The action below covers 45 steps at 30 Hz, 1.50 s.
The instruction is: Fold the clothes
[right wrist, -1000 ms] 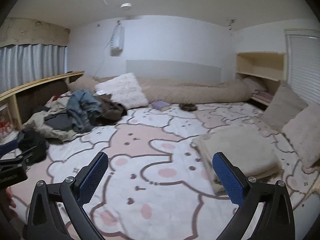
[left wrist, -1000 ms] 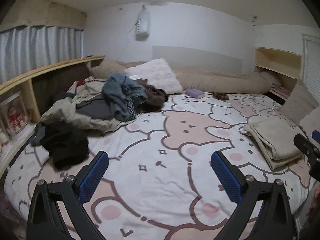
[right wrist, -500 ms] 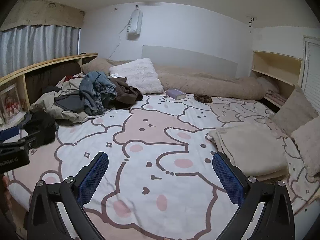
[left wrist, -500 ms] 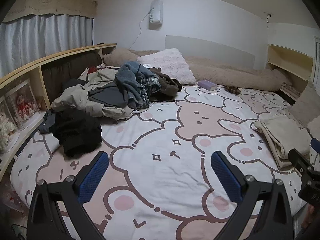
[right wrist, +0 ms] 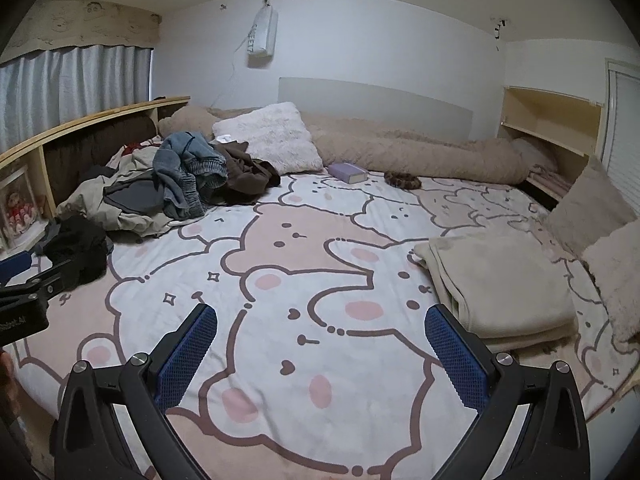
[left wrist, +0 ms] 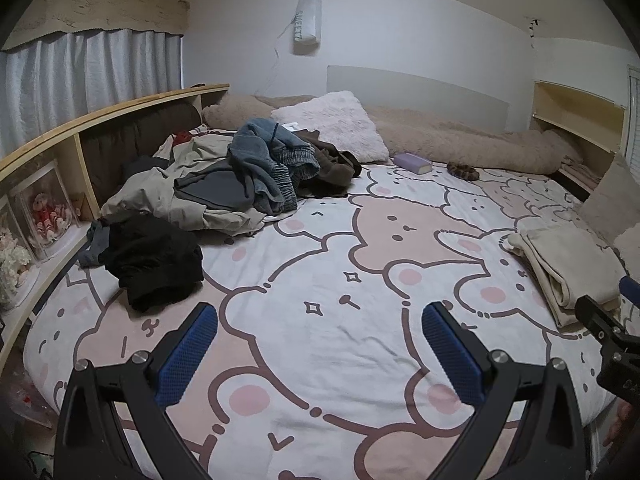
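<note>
A rumpled heap of unfolded clothes [left wrist: 224, 176], blue knit on top, lies well beyond the left gripper [left wrist: 320, 344]'s left finger. Both it and the right gripper [right wrist: 320, 344] gape wide, holding nothing. Since a second ago both views have swung leftward.

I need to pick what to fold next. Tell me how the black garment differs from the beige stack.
The black garment lies crumpled in a loose heap; the beige stack is folded flat in neat layers. The black garment sits on the bed's left side near the shelf; the beige stack sits on the right by the cushions. One is dark, one pale. Both rest on the bedsheet, untouched by either gripper.
</note>
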{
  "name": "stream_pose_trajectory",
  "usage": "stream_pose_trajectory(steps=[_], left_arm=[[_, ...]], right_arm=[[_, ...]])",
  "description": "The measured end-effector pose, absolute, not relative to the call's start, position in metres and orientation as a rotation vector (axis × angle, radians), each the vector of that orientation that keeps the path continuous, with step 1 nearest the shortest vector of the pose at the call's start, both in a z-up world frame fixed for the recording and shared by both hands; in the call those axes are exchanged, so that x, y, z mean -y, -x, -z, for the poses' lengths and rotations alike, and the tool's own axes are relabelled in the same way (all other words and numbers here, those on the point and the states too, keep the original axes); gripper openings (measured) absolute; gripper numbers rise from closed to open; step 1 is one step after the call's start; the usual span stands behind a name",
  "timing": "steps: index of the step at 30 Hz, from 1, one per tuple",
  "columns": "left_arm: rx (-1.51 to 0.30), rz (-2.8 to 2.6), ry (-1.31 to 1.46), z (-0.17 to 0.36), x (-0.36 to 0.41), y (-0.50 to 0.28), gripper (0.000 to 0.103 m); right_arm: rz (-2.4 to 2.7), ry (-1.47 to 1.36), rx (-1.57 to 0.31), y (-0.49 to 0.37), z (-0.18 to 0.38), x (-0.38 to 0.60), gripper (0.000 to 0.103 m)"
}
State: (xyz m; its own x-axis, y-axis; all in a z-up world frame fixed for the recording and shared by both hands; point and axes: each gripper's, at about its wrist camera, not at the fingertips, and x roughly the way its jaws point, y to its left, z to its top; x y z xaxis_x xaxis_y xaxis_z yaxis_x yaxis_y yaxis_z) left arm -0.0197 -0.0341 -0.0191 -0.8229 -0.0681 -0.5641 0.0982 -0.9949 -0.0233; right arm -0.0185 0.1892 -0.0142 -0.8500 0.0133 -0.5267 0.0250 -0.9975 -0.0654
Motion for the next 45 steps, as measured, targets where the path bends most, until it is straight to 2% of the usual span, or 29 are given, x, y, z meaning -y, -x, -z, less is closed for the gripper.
stream_pose_trajectory(steps=[45], left_arm=[[-0.08, 3.011, -1.001, 0.027, 0.013, 0.02, 0.103]], right_arm=[[3.243, -1.061, -0.131, 0.018, 0.032, -0.256, 0.103]])
